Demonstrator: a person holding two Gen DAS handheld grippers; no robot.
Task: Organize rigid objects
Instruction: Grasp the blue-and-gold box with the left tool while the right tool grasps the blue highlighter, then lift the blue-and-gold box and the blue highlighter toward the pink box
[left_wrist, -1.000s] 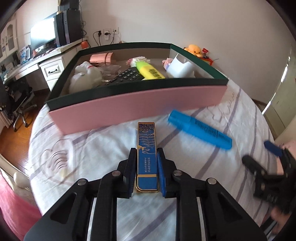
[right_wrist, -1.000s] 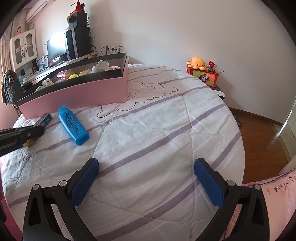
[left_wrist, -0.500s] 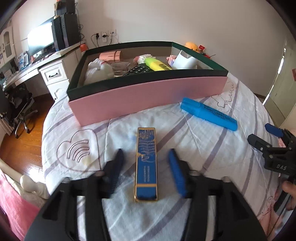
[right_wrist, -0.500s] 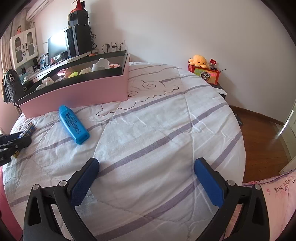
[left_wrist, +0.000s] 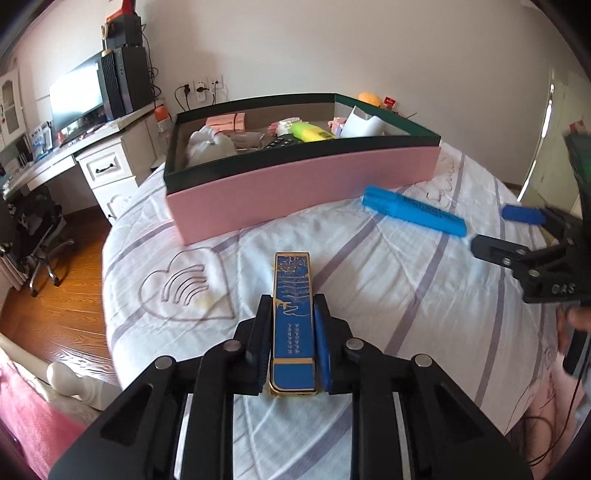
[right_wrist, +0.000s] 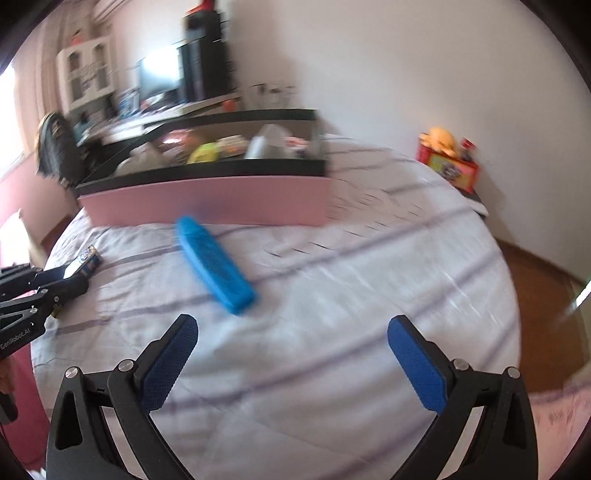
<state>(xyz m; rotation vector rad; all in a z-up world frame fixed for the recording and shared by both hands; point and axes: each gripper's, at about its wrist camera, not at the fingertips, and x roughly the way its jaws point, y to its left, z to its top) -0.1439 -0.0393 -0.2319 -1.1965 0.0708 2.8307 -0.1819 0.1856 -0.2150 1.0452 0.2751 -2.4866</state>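
Note:
My left gripper (left_wrist: 293, 306) is shut on a long blue and gold box (left_wrist: 293, 306) that lies on the bed; it also shows at the left of the right wrist view (right_wrist: 85, 263). A blue marker (left_wrist: 413, 215) lies on the bedspread near the pink storage box (left_wrist: 295, 192), and it shows blurred in the right wrist view (right_wrist: 214, 264). My right gripper (right_wrist: 291, 334) is open and empty, just short of the marker. It also shows at the right edge of the left wrist view (left_wrist: 517, 236). The pink box (right_wrist: 207, 201) holds several items, among them a yellow marker (left_wrist: 312, 132).
The bed has a white bedspread with purple stripes (left_wrist: 388, 295). A desk with a monitor (left_wrist: 77, 99) and an office chair (left_wrist: 33, 236) stand to the left. A toy box with a plush (right_wrist: 448, 162) sits by the far wall.
My left gripper opened around the blue and gold box, then shut on it again. My right gripper has swung left and forward toward the blue marker.

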